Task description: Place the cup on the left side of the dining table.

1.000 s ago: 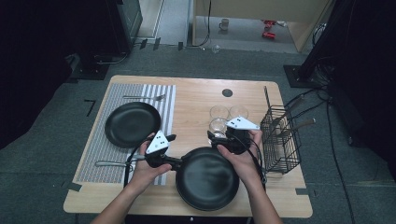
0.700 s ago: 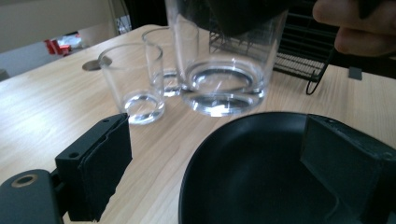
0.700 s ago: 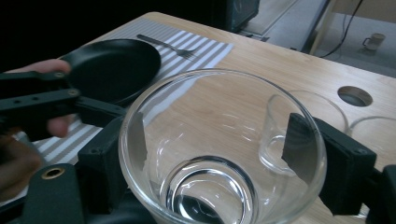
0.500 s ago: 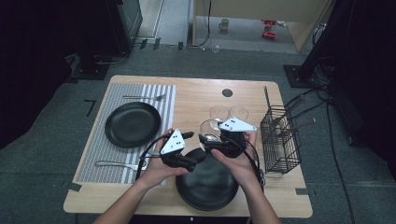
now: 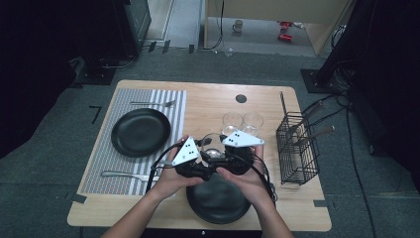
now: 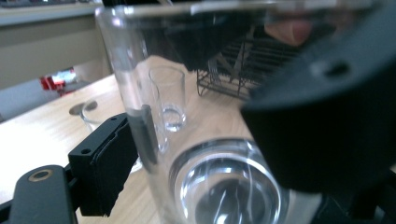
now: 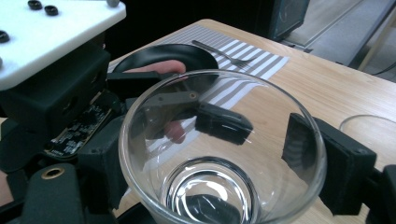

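High view: both hands meet above the near black plate (image 5: 218, 203), hiding most of a clear glass (image 5: 213, 144). Right gripper (image 7: 210, 149) grips its wall on both sides; left gripper (image 6: 187, 154) clamps it too, one jaw blurred.

two glasses (image 5: 242, 121) ahead, basket (image 5: 297, 148) right

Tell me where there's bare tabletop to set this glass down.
Bare wood lies between the striped placemat and the two empty glasses, up to the round hole. It is crowded near the wire basket and at the front plate, where both tools meet at the held glass.
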The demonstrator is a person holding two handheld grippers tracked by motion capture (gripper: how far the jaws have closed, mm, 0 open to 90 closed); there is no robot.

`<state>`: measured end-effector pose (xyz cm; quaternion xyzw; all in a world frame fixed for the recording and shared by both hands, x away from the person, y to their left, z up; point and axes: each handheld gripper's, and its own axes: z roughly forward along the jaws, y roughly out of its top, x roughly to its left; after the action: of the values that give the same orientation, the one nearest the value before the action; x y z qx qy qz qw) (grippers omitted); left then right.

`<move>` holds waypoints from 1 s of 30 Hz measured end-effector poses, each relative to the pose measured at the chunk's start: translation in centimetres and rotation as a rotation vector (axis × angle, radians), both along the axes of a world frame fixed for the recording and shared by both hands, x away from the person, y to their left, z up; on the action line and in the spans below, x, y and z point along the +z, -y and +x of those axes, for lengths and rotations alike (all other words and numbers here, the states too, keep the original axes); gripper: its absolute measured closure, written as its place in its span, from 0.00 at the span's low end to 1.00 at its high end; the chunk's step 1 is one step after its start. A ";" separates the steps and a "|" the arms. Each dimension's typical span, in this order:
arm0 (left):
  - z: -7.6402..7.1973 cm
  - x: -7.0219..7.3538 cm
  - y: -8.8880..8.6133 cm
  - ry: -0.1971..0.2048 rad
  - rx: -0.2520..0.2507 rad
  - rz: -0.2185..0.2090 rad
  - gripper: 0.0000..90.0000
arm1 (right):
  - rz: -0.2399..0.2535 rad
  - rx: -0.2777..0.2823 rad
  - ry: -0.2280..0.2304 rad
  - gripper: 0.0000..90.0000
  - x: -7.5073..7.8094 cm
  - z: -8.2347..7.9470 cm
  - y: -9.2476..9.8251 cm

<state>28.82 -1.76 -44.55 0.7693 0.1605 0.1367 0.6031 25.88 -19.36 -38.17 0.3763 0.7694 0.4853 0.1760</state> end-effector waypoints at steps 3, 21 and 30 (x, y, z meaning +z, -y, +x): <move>0.0 0.0 -0.2 0.011 -0.026 -0.033 0.18 | -0.004 0.009 0.005 0.20 0.0 -0.1 -0.2; -0.4 -0.1 -0.6 0.035 -0.047 -0.068 0.23 | -0.004 0.042 -0.014 0.20 -0.2 -0.4 -0.7; -0.5 -0.3 -1.7 0.014 -0.023 -0.108 0.23 | 0.024 0.056 -0.015 0.17 -0.1 -0.9 -0.7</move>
<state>28.30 -0.06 -44.84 0.7366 0.1546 0.1264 0.6462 25.00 -18.71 -38.24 0.3602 0.7751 0.4963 0.1522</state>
